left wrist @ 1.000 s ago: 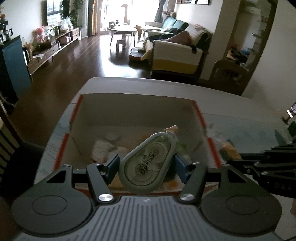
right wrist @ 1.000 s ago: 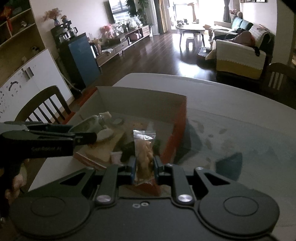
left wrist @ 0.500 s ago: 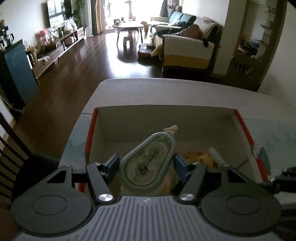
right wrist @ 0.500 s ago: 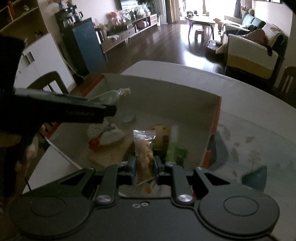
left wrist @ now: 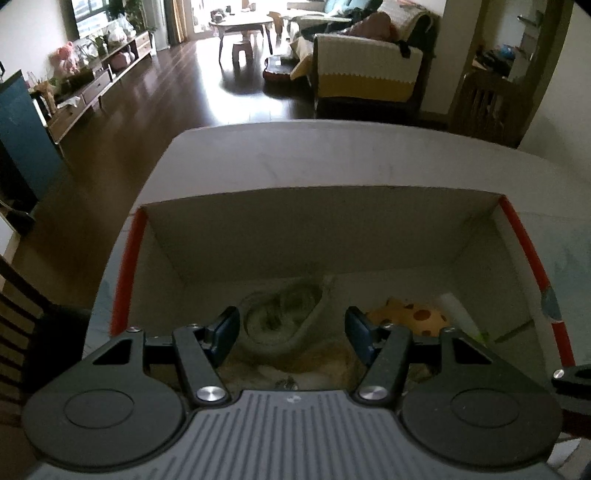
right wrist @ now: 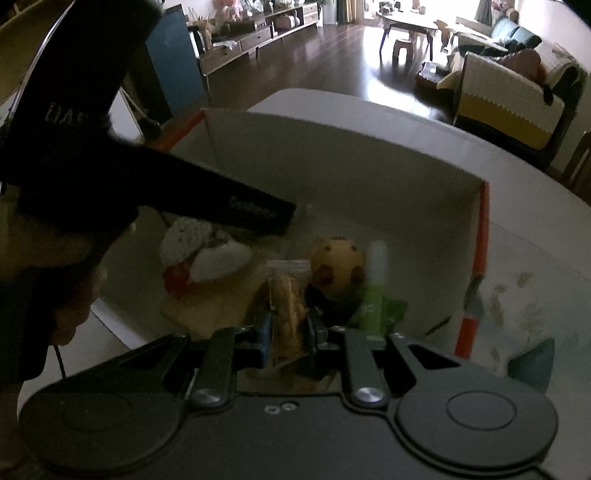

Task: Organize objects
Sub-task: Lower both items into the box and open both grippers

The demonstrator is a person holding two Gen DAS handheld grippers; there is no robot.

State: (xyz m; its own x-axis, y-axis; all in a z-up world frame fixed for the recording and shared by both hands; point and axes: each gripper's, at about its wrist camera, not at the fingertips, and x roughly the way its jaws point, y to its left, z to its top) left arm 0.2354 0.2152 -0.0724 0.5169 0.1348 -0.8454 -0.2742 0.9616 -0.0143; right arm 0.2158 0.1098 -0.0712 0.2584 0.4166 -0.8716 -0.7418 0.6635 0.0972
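Dim foreground, window glare behind, fisheye-bent edges, blurred box interior.

Sofa (left wrist: 365, 70), coffee table (left wrist: 240, 22), chair (left wrist: 484, 103)

Box (right wrist: 332, 155) on table (right wrist: 517, 229) (near its edge): toy (right wrist: 338, 264) inside, tube (right wrist: 376, 280) right of it, bag (right wrist: 286, 306) in front.

A: Support surface?

B: Pale table (left wrist: 332, 162), rounded far edge, running across the middle of the left wrist frame; dark wood floor (left wrist: 155, 110) beyond it at upper left.

A: What sits directly on it?

B: An open cardboard box (left wrist: 317, 225) with red-taped side rims, filling the centre of both frames. At lower right of the right wrist frame the tabletop carries a faint leaf-like pattern (right wrist: 524, 295), just beside the box.
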